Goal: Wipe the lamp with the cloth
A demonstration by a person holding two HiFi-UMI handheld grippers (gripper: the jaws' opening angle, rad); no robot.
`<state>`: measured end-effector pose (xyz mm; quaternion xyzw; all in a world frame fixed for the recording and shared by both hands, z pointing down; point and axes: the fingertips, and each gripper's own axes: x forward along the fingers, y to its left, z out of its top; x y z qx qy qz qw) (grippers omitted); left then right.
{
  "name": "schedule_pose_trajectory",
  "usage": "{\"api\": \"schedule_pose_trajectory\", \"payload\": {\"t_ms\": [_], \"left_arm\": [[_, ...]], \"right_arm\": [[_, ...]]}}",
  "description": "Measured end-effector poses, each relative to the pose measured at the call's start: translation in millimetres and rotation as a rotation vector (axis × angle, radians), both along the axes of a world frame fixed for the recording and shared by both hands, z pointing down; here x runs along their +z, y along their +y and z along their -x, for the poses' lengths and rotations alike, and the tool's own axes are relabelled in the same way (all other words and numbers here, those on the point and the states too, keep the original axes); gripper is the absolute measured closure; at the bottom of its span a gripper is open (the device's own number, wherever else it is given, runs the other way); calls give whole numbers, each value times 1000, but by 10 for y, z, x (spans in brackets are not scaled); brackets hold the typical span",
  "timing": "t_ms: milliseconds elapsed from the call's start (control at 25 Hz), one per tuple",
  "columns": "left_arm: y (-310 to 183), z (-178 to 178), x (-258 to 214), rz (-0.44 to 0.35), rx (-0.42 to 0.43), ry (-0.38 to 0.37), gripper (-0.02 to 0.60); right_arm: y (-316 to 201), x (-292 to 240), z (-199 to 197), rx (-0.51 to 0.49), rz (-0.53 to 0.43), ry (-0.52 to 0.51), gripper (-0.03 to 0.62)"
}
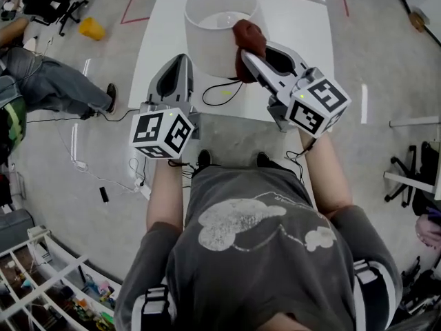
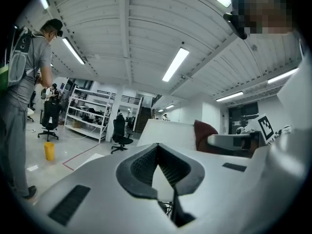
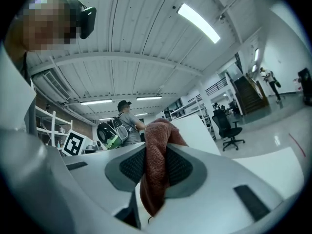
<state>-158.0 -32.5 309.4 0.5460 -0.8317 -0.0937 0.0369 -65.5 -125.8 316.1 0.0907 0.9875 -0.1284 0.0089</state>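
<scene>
- The right gripper is clamped shut on the cloth, a dark red fuzzy wad. In the right gripper view it's pinched between the pads, with a bunch poking out past the fingertips and a tail hanging below them.
- The left gripper has its jaws closed tip to tip with nothing in them.
- The lamp stands on the white table, just ahead of both sets of fingertips. The cloth looks pressed against the shade wall right beyond the right fingertips.
- Handling guess: the cloth is soft and floppy, so a mid-wad pinch like this one seems right. The shade looks thin and light and would probably dent or tip if shoved, so go gentle. The free gripper could steady the rim.
- Can't see the lamp's base or stem, since the shade covers them. There's a black cable beside the left fingers, and I can't tell if it belongs to the lamp.
</scene>
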Motion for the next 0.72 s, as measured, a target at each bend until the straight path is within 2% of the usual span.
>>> {"api": "schedule_pose_trajectory", "payload": {"t_ms": [160, 320, 720], "left_arm": [[-72, 114, 72, -7, 71, 14, 574], [-159, 70, 238, 11, 141, 39, 574], [-60, 60, 638, 57, 286, 96, 574]], "right_arm": [[5, 122, -27, 69, -10, 31, 503], [-12, 358, -127, 136, -7, 103, 503], [36, 1048, -306, 340, 76, 236, 503]]}}
